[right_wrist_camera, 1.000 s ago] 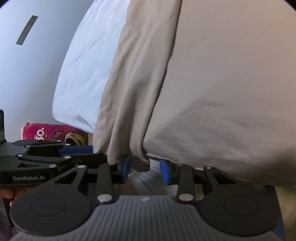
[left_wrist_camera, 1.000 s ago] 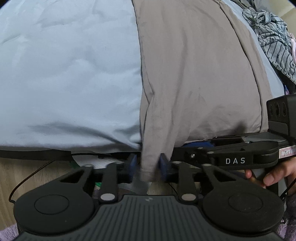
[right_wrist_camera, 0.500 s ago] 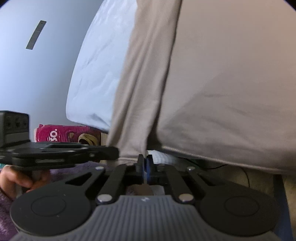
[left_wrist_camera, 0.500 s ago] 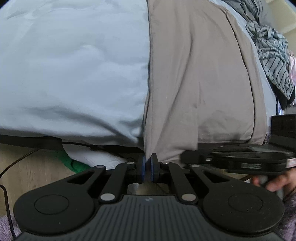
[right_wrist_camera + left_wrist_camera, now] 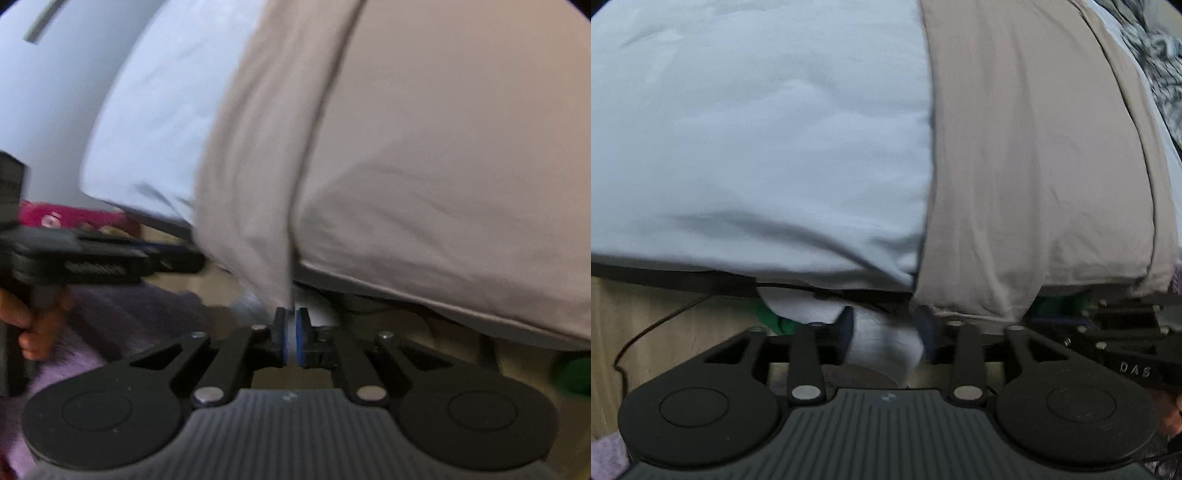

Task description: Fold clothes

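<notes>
My left gripper (image 5: 886, 334) has just been opening, and its jaws now stand apart at the edge of the bed. The hem of the beige garment (image 5: 1015, 166) hangs just beside the right finger; nothing is pressed between the pads. My right gripper (image 5: 290, 334) has its jaws nearly together, and they pinch a thin fold of the same beige garment (image 5: 424, 147), which rises from the pads in a tight pleat. The garment lies spread over the light blue bedding (image 5: 757, 140) and drops over the front edge. A striped cloth (image 5: 1160, 62) lies far on the right.
</notes>
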A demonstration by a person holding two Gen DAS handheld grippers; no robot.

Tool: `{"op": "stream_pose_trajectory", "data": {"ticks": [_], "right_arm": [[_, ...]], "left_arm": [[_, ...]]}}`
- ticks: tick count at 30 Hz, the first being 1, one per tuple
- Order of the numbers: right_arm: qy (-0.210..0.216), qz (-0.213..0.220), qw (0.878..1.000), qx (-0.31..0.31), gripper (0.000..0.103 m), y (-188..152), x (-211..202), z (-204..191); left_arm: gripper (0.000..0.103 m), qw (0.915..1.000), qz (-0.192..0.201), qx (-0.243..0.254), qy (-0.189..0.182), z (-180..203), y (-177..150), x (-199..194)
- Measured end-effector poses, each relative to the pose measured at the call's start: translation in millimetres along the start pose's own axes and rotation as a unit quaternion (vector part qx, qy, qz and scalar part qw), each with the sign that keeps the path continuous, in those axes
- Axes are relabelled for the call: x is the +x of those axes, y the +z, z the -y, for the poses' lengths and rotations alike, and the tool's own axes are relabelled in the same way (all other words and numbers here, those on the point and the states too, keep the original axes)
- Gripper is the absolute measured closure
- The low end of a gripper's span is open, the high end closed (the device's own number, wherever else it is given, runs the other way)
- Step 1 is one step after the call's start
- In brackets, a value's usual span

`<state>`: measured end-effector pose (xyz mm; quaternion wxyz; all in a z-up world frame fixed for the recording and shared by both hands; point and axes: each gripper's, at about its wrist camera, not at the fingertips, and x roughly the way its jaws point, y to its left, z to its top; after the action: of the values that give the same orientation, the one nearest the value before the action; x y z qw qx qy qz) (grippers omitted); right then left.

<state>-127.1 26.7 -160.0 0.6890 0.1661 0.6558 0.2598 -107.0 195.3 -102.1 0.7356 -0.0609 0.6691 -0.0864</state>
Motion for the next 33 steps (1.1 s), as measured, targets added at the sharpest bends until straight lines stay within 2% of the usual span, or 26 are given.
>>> {"op": "stream_pose_trajectory", "data": {"ticks": [3,8,10,14,17,18,19,20,21,27,33], "right_arm": [[0.001,-0.004,1.000,0.014,0.093,-1.2,2.8,2.6],[0.003,0.010,1.000,-0.005,0.092,1.5,-3.6,-7.3],[0.008,0.019,1.000,-0.013,0.092,3.4,-26.3,-3.0],[0.010,0.039,0.999,-0.030,0.092,4.3,-48.3,-1.8],[0.006,0.056,0.997,-0.043,0.091,3.3,-70.6,2.5],[0.003,0.062,0.997,-0.048,0.089,3.4,-73.1,0.5],[0.001,0.067,0.996,-0.052,0.082,3.5,-74.9,-2.0],[0.000,0.073,0.996,-0.057,0.062,3.6,-76.7,-4.2],[0.001,0.080,0.995,-0.060,0.055,3.7,-78.5,-6.2],[-0.017,0.101,0.992,-0.071,0.054,10.4,-90.7,-9.7],[-0.007,0.104,0.992,-0.069,0.055,21.2,-91.0,-15.8]], "left_arm": [[0.060,0.9994,0.028,0.009,-0.019,2.4,-1.5,-9.4],[0.060,0.9986,0.039,0.034,-0.007,10.5,3.1,-4.5],[0.060,0.9983,0.044,0.039,-0.002,12.5,5.4,-0.8],[0.070,0.9980,0.035,0.051,0.007,18.0,7.6,9.8],[0.087,0.9973,0.031,0.067,-0.005,23.5,8.0,13.2],[0.096,0.9967,0.033,0.074,-0.009,25.8,7.7,12.8],[0.099,0.9961,0.035,0.080,-0.013,28.0,7.2,11.9],[0.099,0.9955,0.039,0.086,-0.012,30.0,6.1,10.0],[0.100,0.9949,0.043,0.090,-0.010,31.8,4.9,7.4],[0.100,0.9887,0.079,0.124,-0.029,44.9,-4.6,-13.4],[0.100,0.9805,0.098,0.168,-0.030,66.4,-15.4,-22.9]]}}
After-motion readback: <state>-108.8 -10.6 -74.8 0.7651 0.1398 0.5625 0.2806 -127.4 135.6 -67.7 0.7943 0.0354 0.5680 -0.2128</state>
